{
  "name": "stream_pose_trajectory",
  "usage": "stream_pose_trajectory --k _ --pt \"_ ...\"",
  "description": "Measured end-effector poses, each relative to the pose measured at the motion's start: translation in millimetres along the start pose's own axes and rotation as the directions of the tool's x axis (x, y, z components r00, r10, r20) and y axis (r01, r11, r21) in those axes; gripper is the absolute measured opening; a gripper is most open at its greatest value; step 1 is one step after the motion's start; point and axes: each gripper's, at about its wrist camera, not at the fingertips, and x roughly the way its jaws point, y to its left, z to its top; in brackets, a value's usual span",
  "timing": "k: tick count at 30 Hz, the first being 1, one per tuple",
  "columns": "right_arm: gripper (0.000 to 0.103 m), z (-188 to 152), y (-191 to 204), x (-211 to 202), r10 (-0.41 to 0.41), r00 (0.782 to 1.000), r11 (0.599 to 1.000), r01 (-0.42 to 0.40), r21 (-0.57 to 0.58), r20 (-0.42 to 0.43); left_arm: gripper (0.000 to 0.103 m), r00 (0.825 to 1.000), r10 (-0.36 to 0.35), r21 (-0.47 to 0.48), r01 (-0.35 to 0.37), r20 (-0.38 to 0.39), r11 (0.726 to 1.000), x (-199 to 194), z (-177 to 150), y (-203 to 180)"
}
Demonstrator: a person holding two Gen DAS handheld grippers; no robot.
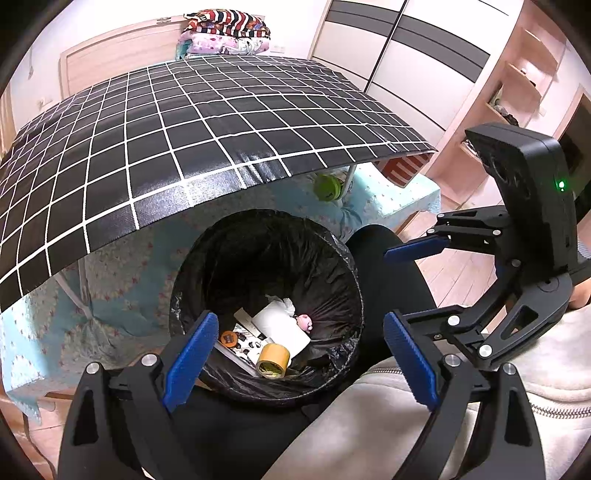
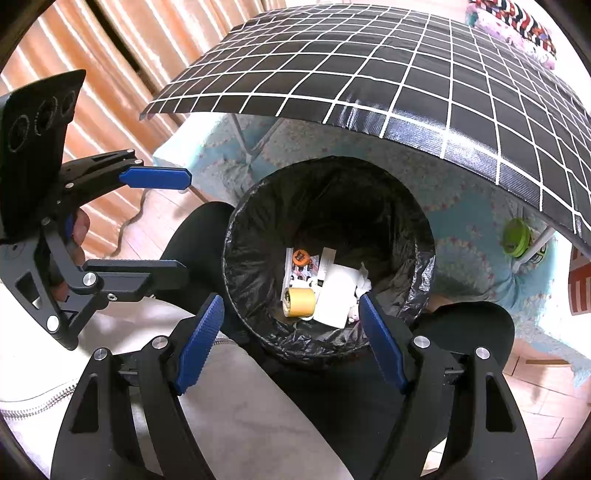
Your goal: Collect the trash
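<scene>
Both hand-held grippers are hanging over a trash bin lined with a black bag. Looking from the left wrist, the left hand-held gripper is standing wide open with nothing between its blue pads, and the right hand-held gripper is showing off to the right side, also spread open and holding nothing. Looking from the right wrist, the right hand-held gripper is open the same way, and the left hand-held gripper is sitting at the left with its fingers apart. Trash is lying at the bottom of the bin: a yellow tape roll, a white paper pack, a small orange round thing, a tiny pink toy and a flat printed card. The tape roll is touching the white pack. The bin is sitting between the person's black trouser legs. Just behind the bin, a surface with a black cloth with white squares is sticking out over a bed with a light blue cover. A green round thing is lying on the bed under that surface. Folded blankets are piled at the far end.
</scene>
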Motion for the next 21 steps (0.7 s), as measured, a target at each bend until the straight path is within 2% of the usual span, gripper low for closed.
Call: stream_pose_trajectory --k 21 --pt "0.075 0.3 1.3 0.1 -0.001 1.000 1.000 0.001 -0.009 -0.002 0.088 1.000 -0.006 -0.005 0.006 -0.001 1.000 1.6 -0.5 1.3"
